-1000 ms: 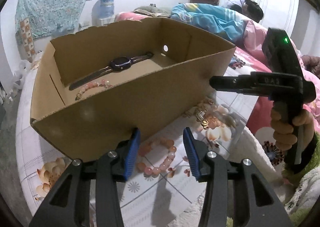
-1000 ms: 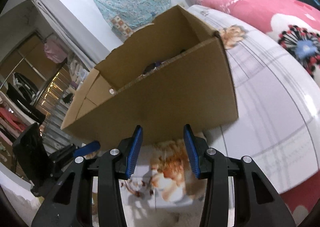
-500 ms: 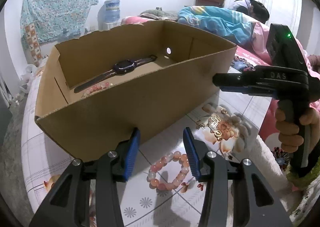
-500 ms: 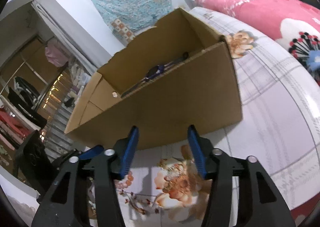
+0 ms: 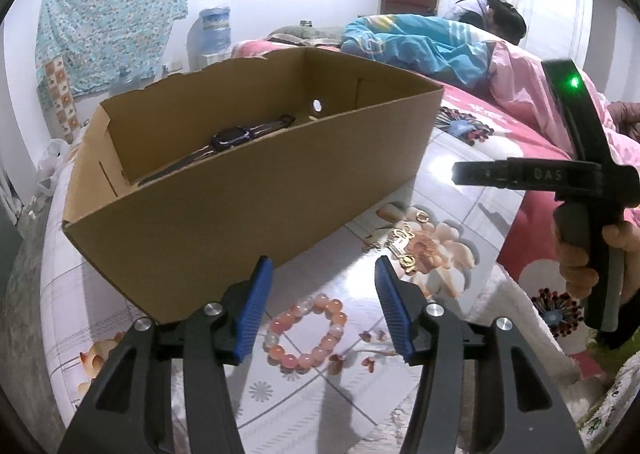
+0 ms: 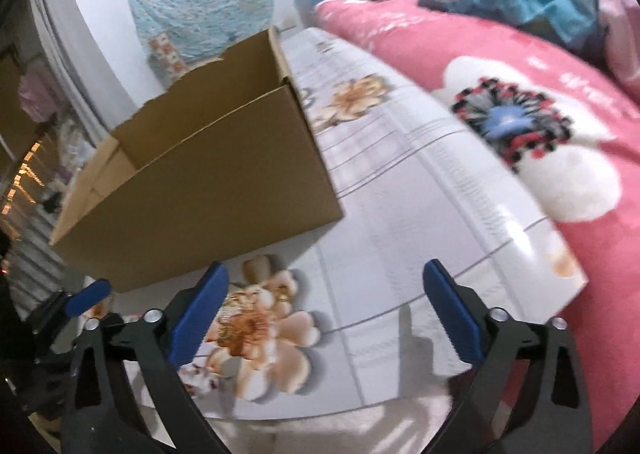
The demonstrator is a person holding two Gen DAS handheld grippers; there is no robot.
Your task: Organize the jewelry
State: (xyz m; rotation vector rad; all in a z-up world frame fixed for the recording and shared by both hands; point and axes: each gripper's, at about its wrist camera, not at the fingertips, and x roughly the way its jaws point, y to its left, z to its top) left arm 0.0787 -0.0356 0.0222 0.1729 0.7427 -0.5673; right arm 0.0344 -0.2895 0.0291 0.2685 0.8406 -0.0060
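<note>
left gripper is lining up on the pink bead bracelet

its jaws are standing open, empty, around the bracelet lying before the cardboard box; lowering straight and pinching one bead side seems best. right gripper is open too, over gold pieces.

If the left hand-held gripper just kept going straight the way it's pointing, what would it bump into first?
Probably the pink bead bracelet lying between the open left hand-held gripper fingers, then the cardboard box wall behind it; depth is hard to judge.
</note>
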